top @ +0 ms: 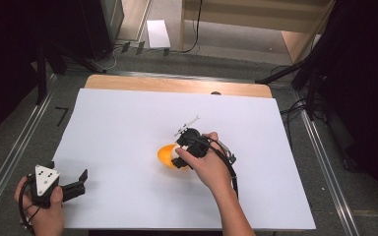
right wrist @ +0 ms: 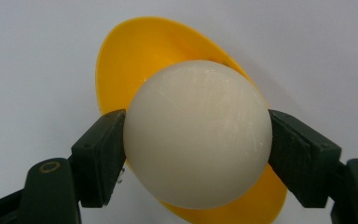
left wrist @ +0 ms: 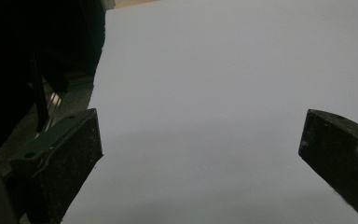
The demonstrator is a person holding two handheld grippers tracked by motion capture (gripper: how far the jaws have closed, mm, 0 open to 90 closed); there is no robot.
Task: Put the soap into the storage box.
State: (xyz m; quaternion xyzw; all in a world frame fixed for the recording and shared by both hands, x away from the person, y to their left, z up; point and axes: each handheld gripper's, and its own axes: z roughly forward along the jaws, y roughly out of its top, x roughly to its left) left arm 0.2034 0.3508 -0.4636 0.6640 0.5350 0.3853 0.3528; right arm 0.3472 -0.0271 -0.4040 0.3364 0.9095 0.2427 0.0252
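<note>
A cream-white egg-shaped ball (right wrist: pixel 198 133) is clamped between the two black jaws of my right gripper (right wrist: pixel 196 144), one pad pressing on each side. Right behind it lies a yellow bowl (right wrist: pixel 135 56) on the white sheet. From above, the right gripper (top: pixel 179 156) sits at the middle of the sheet, over the yellow bowl (top: pixel 165 156), with a bit of the white ball (top: pixel 175 152) showing at its tip. My left gripper (top: pixel 81 179) rests at the sheet's near left corner, jaws spread wide. In the left gripper view, the left gripper (left wrist: pixel 198 154) has only bare sheet between its fingers.
The white sheet (top: pixel 128 123) covers a wooden table (top: pixel 177 85). Metal rails (top: pixel 10 157) run along both sides of the table. Black stands and cables crowd the dark far corners, and a small white box (top: pixel 158 33) lies on the floor beyond the table.
</note>
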